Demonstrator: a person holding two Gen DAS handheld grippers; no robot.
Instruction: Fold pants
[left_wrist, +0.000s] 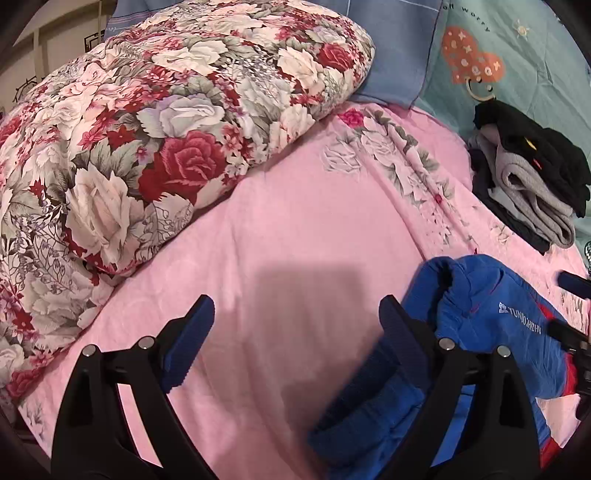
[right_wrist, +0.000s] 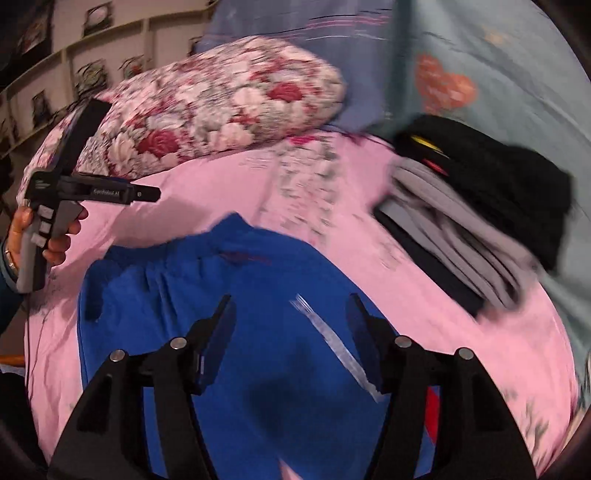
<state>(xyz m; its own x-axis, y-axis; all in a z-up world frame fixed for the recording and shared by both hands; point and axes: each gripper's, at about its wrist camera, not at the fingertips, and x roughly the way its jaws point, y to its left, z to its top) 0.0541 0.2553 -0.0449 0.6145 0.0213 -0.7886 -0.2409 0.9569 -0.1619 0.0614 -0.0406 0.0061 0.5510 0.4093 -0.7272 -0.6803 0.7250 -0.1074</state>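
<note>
Both jaws gape empty: the left hand-held gripper (left_wrist: 295, 332) over bare bed (left_wrist: 295, 221), the right hand-held gripper (right_wrist: 291, 332) over the bunched blue pants (right_wrist: 229, 295), apparently lining up a grasp.

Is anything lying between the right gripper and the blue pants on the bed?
Nothing visible does. The right gripper, open, is directly over the blue pants with only air between. The pile of folded clothes sits off to one side.
</note>
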